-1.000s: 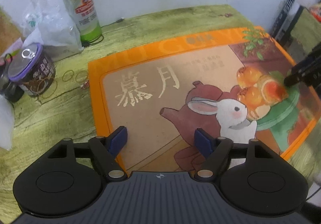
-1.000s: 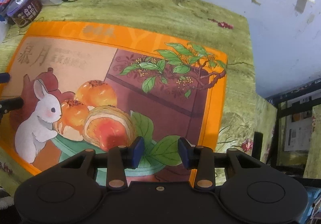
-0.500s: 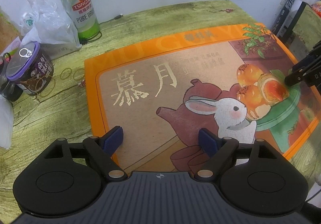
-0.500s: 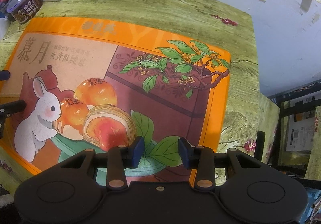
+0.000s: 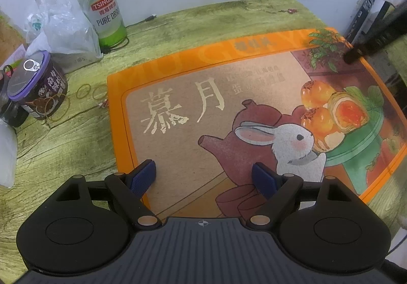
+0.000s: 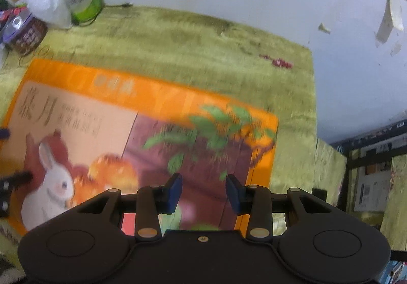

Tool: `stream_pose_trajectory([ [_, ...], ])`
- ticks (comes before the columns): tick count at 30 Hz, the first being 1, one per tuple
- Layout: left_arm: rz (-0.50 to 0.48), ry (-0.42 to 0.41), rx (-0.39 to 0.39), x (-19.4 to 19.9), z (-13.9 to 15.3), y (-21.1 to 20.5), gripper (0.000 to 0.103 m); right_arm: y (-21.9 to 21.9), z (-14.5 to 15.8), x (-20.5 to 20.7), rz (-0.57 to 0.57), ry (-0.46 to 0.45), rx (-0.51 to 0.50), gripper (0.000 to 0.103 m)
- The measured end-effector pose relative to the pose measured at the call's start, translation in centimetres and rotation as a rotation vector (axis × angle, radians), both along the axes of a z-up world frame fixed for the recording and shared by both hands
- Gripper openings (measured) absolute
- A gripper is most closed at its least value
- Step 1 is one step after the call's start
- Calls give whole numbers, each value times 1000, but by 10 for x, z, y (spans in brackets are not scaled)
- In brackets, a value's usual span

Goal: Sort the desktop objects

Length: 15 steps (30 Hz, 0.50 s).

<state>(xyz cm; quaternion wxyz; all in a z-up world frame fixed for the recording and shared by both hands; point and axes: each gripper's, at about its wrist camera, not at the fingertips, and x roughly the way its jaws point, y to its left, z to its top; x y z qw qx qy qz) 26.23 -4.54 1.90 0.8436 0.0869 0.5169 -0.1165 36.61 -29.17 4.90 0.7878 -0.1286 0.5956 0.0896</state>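
Left gripper: we see it with jaws spread wide, nothing between the blue pads. It hangs over the near-left part of the box; we can't tell whether the pads touch the lid.
Right gripper: jaws apart with a moderate gap, holding nothing. It sits over the right half of the box. In the left wrist view its dark finger shows at the far-right corner of the box.
Gift box: large, flat, orange-bordered, lying flat on the table, printed side up. Artwork shows a white rabbit, a teapot, pastries on a green stand and gold characters. It fills most of the tabletop, with its near-right corner close to the table edge.
Table: green wood-grain surface, against a white wall.
Beer can: green and silver, upright at the back left near the wall, well apart from the box.
Plastic bag: clear, crumpled, just left of the can and touching it.
Purple-lidded can: dark, pull-tab top, upright at the far left in front of the bag.
Rubber bands: a few loose loops on the table between the purple-lidded can and the box's left edge.
View quality: the right wrist view is motion-blurred, so the box print there is probably unreliable for detail.
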Motion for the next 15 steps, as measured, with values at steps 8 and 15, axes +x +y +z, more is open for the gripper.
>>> stream_pose_trajectory([
  [8,-4,23,13,3,1,-2,84,-1,-10,20,-14,14,5,36],
  [15,-7,35,23,5,1,-3,84,-3,-19,31,-23,37,12,37],
])
